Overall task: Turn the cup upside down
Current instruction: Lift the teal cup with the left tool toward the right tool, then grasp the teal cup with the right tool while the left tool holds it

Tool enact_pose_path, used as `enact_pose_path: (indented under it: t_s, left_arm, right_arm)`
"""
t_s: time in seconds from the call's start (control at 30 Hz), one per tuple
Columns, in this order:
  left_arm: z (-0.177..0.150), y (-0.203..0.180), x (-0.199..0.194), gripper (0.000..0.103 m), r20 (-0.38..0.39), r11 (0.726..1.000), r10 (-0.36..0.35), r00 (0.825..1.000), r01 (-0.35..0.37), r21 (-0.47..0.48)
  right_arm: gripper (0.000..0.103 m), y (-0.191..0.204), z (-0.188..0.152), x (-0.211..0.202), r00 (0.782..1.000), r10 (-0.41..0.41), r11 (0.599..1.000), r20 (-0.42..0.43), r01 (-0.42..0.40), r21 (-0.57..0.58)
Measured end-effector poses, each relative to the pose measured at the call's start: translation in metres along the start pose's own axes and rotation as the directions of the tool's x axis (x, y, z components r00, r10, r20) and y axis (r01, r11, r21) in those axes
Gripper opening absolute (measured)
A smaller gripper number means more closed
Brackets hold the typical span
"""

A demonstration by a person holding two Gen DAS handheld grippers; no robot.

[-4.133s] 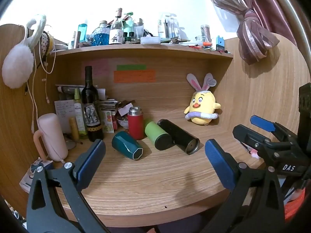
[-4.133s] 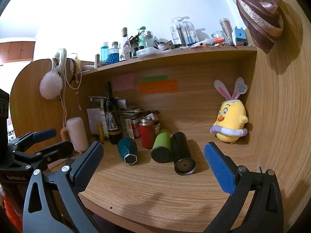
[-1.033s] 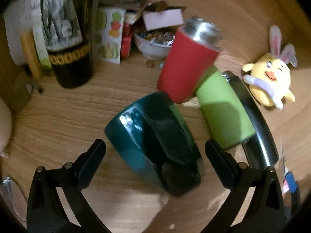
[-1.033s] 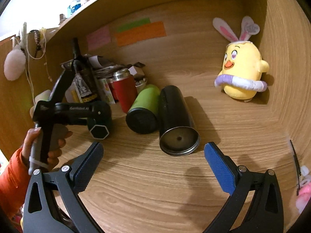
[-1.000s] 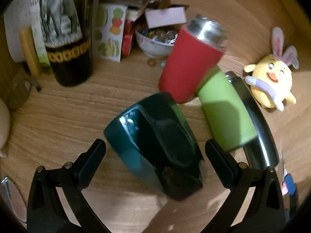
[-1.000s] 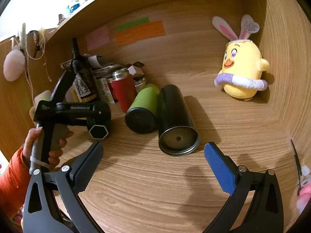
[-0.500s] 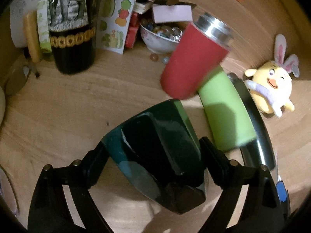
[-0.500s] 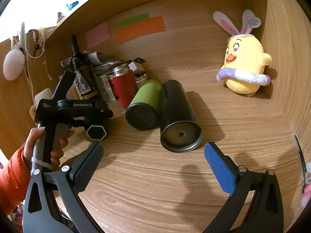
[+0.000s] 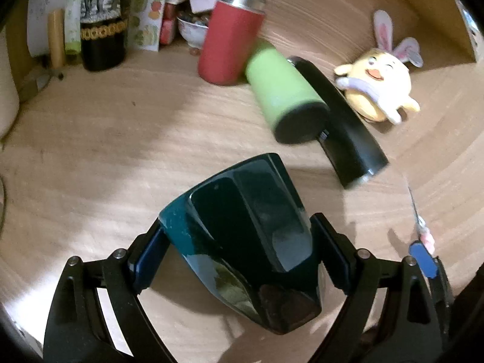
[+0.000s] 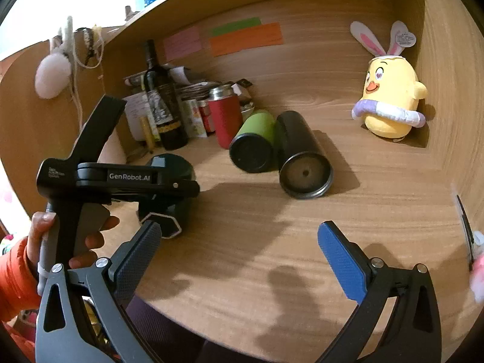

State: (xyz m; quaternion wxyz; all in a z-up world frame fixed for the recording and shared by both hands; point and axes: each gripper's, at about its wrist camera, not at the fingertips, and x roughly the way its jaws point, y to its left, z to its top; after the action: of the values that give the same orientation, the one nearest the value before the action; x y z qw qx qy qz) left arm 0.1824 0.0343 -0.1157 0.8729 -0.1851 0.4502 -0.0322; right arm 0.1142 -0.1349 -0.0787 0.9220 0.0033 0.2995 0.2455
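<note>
In the left wrist view, the left gripper (image 9: 239,252) is clamped on the dark teal faceted cup (image 9: 242,230) at lower centre, seemingly raised off the wooden desk (image 9: 121,139). In the right wrist view, the right gripper (image 10: 239,257) hangs spread and empty at the bottom, so the grasp looks done and the flip remains.

We see a dark teal cup (image 9: 248,236) with glossy facets, a red tumbler (image 9: 228,45) with a silver rim, a lime green tumbler (image 9: 281,90) with a black end, and a black tumbler (image 9: 341,121). Far right sits a yellow plush chick (image 10: 390,103) with pink-and-white rabbit ears. Pink, green and orange notes (image 10: 245,37) mark the light wood-grain desk (image 10: 272,257). Our right gripper (image 10: 239,260) has blue textured pads.
</note>
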Motion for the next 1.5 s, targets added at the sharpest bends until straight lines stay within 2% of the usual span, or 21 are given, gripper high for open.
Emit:
enact_pose_path:
  t_s: [0.1,0.33,0.47,0.7,0.83,0.97,1.03,1.07,1.1,1.17,1.23,1.27,1.3,1.37,1.5]
  left_arm:
    - [-0.010,-0.008,0.000,0.091,0.004,1.000,-0.004,1.000,0.004,-0.007]
    - [-0.018,-0.012,-0.005,0.092,-0.005,1.000,-0.008,1.000,0.008,0.002]
    - [-0.017,-0.011,-0.007,0.097,-0.035,0.999,0.009,0.999,-0.008,0.041]
    - [-0.017,0.000,-0.020,0.098,-0.049,0.998,-0.052,0.997,0.054,0.043]
    - [-0.017,-0.001,-0.041,0.098,0.027,0.994,-0.029,0.999,0.026,0.109]
    - [-0.018,0.002,-0.067,0.098,0.152,0.980,0.018,0.988,-0.047,0.192]
    - [-0.021,0.001,-0.074,0.098,0.194,0.971,0.037,0.980,-0.081,0.226]
    - [-0.022,0.001,-0.076,0.097,0.211,0.966,0.048,0.976,-0.099,0.241]
    - [-0.024,0.002,-0.078,0.095,0.224,0.963,0.053,0.973,-0.109,0.248]
    - [-0.025,0.004,-0.080,0.077,0.222,0.963,0.034,0.975,-0.091,0.254]
    - [-0.026,0.006,-0.079,0.064,0.204,0.966,0.003,0.979,-0.056,0.251]
    - [-0.027,0.005,-0.079,0.058,0.202,0.967,-0.004,0.979,-0.048,0.249]
    - [-0.028,0.004,-0.077,0.054,0.202,0.967,-0.010,0.979,-0.042,0.251]
    - [-0.030,-0.001,-0.076,0.039,0.201,0.963,-0.022,0.979,-0.033,0.266]
    - [-0.035,-0.015,-0.075,0.032,0.219,0.952,-0.033,0.975,-0.036,0.303]
  right_arm:
    - [0.103,0.004,-0.006,-0.009,1.000,0.010,1.000,-0.002,-0.010,-0.014]
    - [0.103,0.017,-0.006,-0.029,0.998,0.017,0.997,0.053,-0.013,-0.070]
    - [0.103,0.023,-0.004,-0.017,0.999,0.033,0.996,0.022,-0.031,-0.080]
    - [0.103,0.042,-0.009,0.019,0.993,0.092,0.992,-0.067,-0.097,-0.082]
    - [0.103,0.055,-0.012,0.035,0.989,0.122,0.987,-0.085,-0.130,-0.092]
    - [0.103,0.062,-0.015,0.056,0.988,0.115,0.987,-0.104,-0.126,-0.103]
    - [0.099,0.064,-0.016,0.065,0.987,0.120,0.986,-0.110,-0.131,-0.098]
    - [0.092,0.064,-0.016,0.067,0.986,0.120,0.987,-0.112,-0.131,-0.098]
    - [0.085,0.064,-0.016,0.070,0.985,0.123,0.986,-0.119,-0.135,-0.097]
    - [0.078,0.064,-0.016,0.072,0.986,0.126,0.985,-0.113,-0.137,-0.103]
    - [0.070,0.064,-0.017,0.070,0.983,0.148,0.982,-0.113,-0.159,-0.101]
    - [0.061,0.065,-0.017,0.068,0.980,0.163,0.979,-0.113,-0.175,-0.105]
    - [0.059,0.067,-0.018,0.066,0.979,0.169,0.977,-0.111,-0.181,-0.115]
    - [0.057,0.070,-0.018,0.062,0.985,0.140,0.978,-0.101,-0.154,-0.141]
    - [0.056,0.067,-0.016,0.058,0.986,0.133,0.979,-0.104,-0.147,-0.143]
